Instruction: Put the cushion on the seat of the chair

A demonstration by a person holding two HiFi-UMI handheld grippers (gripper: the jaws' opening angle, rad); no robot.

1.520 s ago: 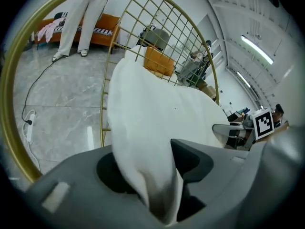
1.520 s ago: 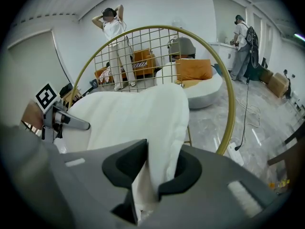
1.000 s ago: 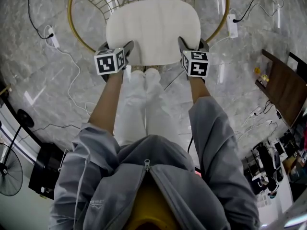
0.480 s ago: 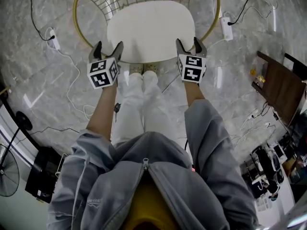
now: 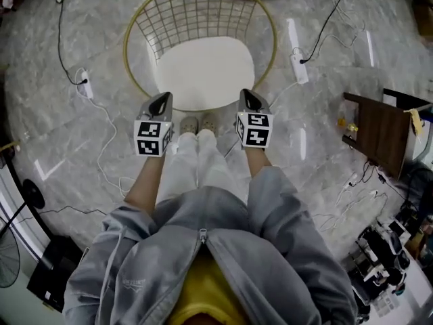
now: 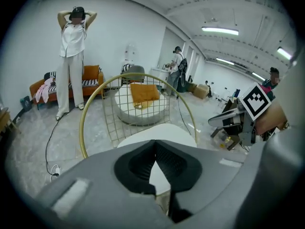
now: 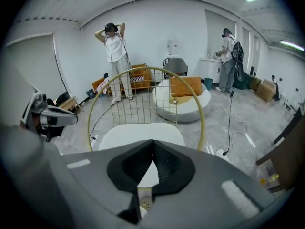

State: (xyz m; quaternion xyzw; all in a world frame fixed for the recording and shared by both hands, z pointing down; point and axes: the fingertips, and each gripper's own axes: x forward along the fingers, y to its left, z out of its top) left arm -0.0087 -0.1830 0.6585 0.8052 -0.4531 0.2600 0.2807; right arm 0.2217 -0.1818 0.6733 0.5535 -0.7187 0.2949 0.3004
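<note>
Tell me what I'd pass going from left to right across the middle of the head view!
white power strip → left gripper → shoes → right gripper → second white power strip → brown wooden furniture

- A grey jacket [image 5: 223, 263] with a metal zip pull [image 5: 201, 235] and small pale lettering on the chest; it hangs open at the bottom edge of the head view.
- Its sleeves [image 5: 287, 205] are loose and creased and leave the forearms bare.
- A yellow top [image 5: 203, 300] shows under the jacket.
- White trousers [image 5: 193, 171] above pale shoes [image 5: 198, 124].
- The left gripper [image 5: 164, 97] and right gripper [image 5: 245, 93] have smooth grey shells.
- Each carries a cube [image 5: 152, 137] of black-and-white square markers.
- The pads [image 6: 170, 160] are black and ribbed.
</note>
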